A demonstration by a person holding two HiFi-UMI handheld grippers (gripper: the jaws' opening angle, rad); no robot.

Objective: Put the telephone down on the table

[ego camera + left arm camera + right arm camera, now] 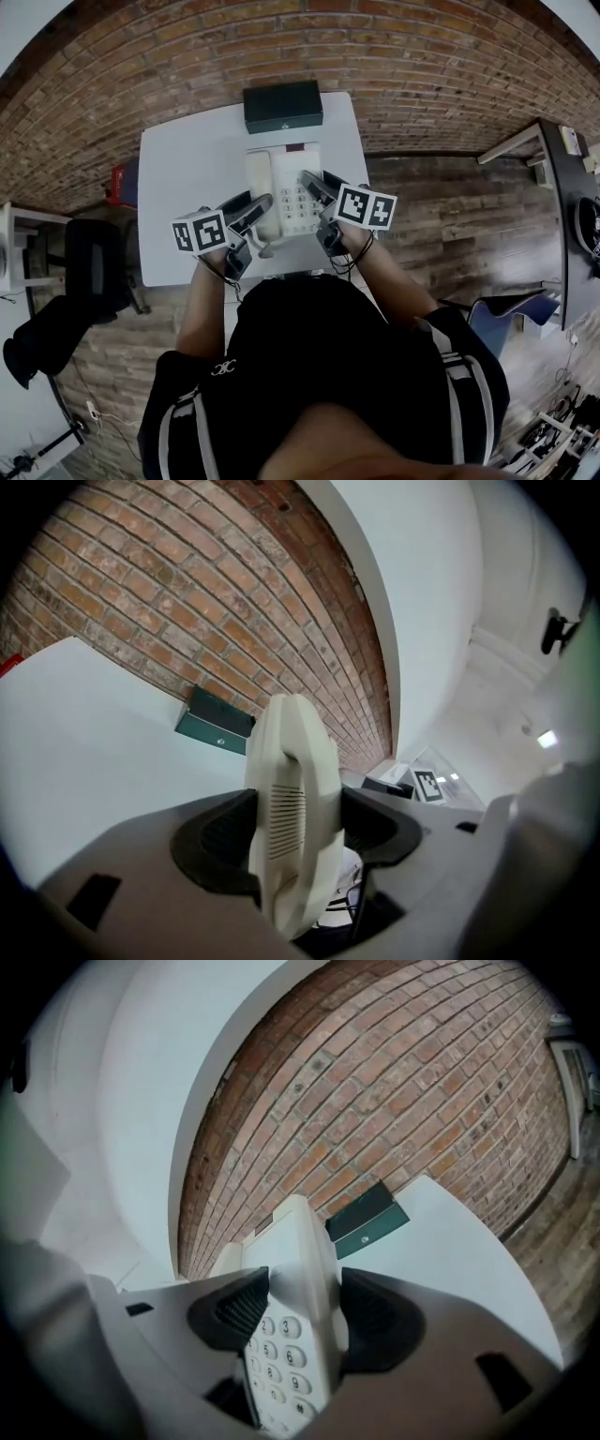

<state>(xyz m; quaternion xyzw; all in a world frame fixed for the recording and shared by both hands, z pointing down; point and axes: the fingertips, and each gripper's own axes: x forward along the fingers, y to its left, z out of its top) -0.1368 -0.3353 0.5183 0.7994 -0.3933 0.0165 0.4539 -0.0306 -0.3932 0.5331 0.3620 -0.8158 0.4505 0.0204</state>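
A cream telephone [298, 195] with a keypad sits over the middle of the white table [187, 187], its handset [260, 192] lying along its left side. My left gripper [255, 212] is shut on the handset [291, 789], which stands edge-on between the dark pads of the left gripper [292, 834]. My right gripper [315, 187] is shut on the telephone's right edge. In the right gripper view, the keypad body [292, 1316] fills the gap in that gripper [302, 1312]. Whether the telephone touches the tabletop cannot be told.
A dark green box [282, 106] lies at the table's far edge, against the brick wall. A red object [116, 184] and a black chair [94, 267] stand left of the table. Another desk [565, 197] is at the far right, over wooden floor.
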